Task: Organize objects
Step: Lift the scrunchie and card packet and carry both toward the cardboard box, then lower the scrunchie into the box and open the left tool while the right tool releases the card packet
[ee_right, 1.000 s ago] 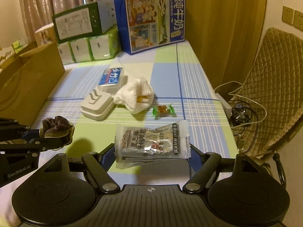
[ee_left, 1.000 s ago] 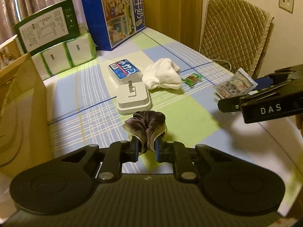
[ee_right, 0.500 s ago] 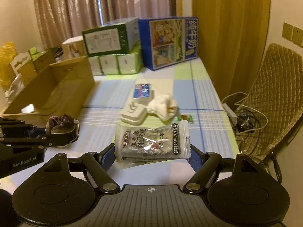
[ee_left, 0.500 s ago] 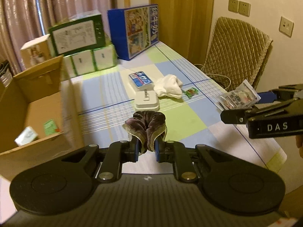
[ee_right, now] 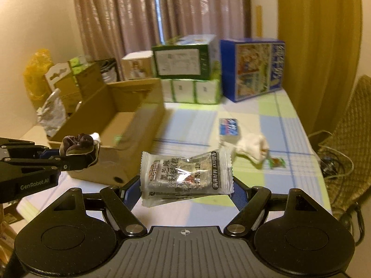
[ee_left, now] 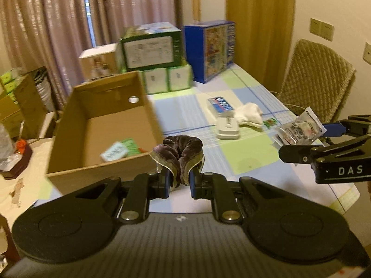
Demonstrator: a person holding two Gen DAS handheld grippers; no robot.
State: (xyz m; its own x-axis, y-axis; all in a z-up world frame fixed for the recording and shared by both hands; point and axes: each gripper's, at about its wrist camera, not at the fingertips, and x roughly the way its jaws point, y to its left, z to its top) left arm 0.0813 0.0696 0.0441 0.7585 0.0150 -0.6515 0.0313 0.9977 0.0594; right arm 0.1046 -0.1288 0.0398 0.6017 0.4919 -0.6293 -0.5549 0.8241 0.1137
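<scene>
My left gripper is shut on a dark purple velvet scrunchie, held in the air just right of the open cardboard box. From the right wrist view the scrunchie hovers by the box's near corner. My right gripper is shut on clear snack packets, held above the checked cloth; the same snack packets show at the right of the left wrist view. The box holds a green packet and a pale packet.
On the checked tablecloth lie a white charger block, a blue tissue pack, a white sock and a green candy. Stacked green cartons and a blue milk carton stand behind. A quilted chair is right.
Both grippers have risen and swung left with their loads. The cardboard box has come fully into view, and the scrunchie now hangs close to its near right corner.
</scene>
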